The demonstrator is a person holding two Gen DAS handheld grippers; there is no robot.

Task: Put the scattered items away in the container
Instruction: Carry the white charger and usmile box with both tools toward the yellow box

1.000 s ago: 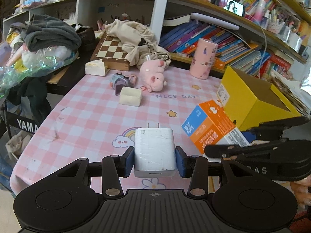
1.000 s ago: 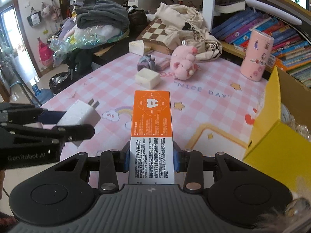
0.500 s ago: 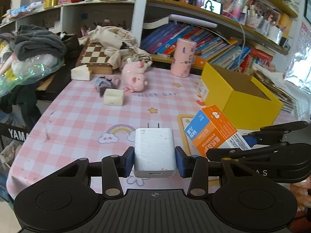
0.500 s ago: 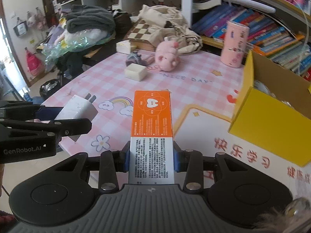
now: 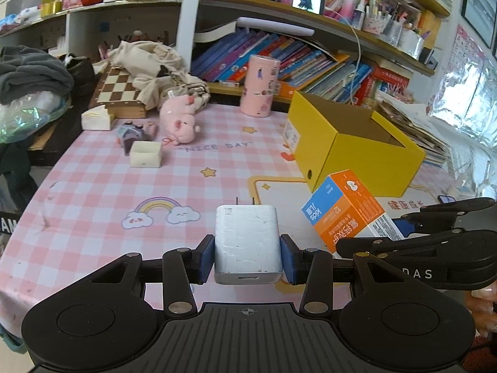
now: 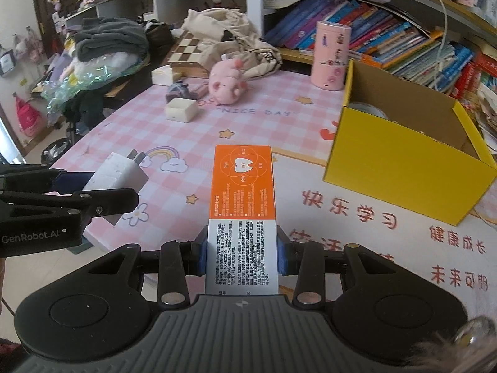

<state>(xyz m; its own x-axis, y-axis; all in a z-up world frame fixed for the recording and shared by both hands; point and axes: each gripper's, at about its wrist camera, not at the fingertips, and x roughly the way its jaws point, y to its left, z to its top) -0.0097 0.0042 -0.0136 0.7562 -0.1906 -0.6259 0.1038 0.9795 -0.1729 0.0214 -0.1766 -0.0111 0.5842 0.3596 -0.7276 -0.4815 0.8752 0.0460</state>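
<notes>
My left gripper [image 5: 248, 259] is shut on a white charger plug [image 5: 248, 242], held above the near edge of the pink checked table; it also shows in the right wrist view [image 6: 119, 175]. My right gripper [image 6: 241, 253] is shut on an orange and white toothpaste box [image 6: 241, 214], seen in the left wrist view [image 5: 348, 211] at the right. The open yellow box [image 5: 354, 143] stands at the right of the table, ahead of both grippers; in the right wrist view [image 6: 400, 155] a roll of tape lies inside it.
On the table's far left lie a small white box [image 5: 145, 154], a pink plush pig [image 5: 180, 118] and a purple toy [image 5: 130, 133]. A pink cylinder [image 5: 260, 90] stands at the back. A chessboard [image 5: 118, 90], clothes and bookshelves lie behind.
Both grippers have drawn back and swung right with their items held. The yellow box now sits more centrally ahead and its inside shows.
</notes>
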